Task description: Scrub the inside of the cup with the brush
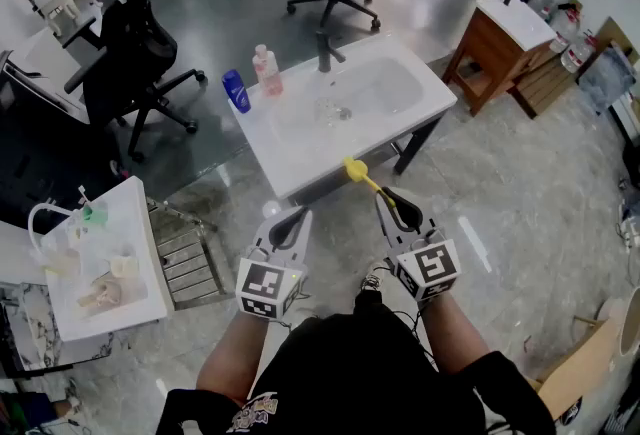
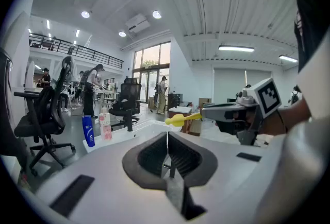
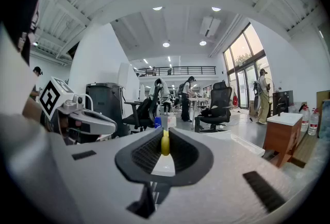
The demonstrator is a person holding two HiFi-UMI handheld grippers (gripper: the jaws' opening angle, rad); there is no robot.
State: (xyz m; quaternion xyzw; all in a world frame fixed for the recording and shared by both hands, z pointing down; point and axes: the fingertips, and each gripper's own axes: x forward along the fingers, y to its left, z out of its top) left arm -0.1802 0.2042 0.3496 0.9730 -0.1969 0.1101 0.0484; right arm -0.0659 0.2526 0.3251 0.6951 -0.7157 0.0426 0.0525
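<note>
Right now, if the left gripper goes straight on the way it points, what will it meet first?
Most likely the front rim of the white sink, which stands just ahead of the left gripper; the gap is hard to judge.

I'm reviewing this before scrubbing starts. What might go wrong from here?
1. The right tongs pinch the yellow plastic brush only at its handle's end, so it may swivel or slip under scrubbing pressure.
2. The left tongs are shut on nothing; no cup is held, and an unsteadied cup may slide or tip.
3. The blue bottle and pink bottle stand on the white sink's edge, where a sweeping arm might knock them.
</note>
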